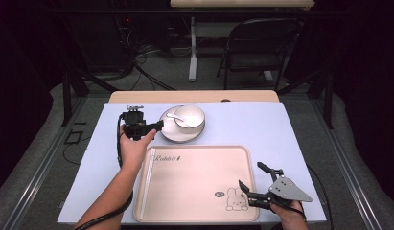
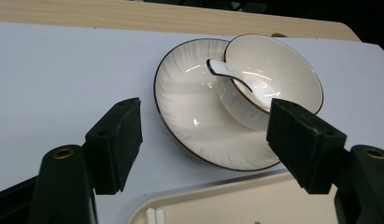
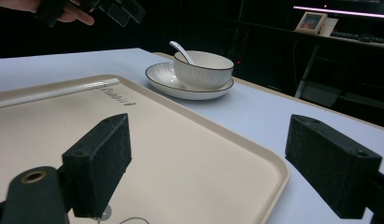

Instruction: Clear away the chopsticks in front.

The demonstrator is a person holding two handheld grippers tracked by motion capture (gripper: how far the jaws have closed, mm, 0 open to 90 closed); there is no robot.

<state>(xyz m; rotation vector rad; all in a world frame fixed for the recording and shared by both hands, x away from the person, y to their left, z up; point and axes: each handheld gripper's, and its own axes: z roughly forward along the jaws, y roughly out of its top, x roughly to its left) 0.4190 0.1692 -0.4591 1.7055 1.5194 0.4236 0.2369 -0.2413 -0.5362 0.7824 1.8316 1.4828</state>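
Note:
A white plate [image 1: 168,128] with a dark rim sits on the pale blue table cover, and a white bowl [image 1: 197,114] stands on its right half. A white spoon [image 1: 176,116] leans in the bowl, handle to the left. My left gripper [image 1: 155,127] is open just left of the plate, its jaws pointed at it. In the left gripper view the plate [image 2: 194,107], bowl [image 2: 283,65] and spoon [image 2: 227,72] lie ahead of the open left gripper [image 2: 203,135]. My right gripper [image 1: 252,176] is open over the beige tray's [image 1: 194,191] near right corner, empty.
The beige tray [image 3: 180,140] carries a rabbit drawing [image 1: 235,199] and a white stick [image 1: 147,182] along its left edge. The wooden table edge [image 1: 194,96] runs behind the plate. A folding chair [image 1: 257,48] and cables stand on the floor beyond.

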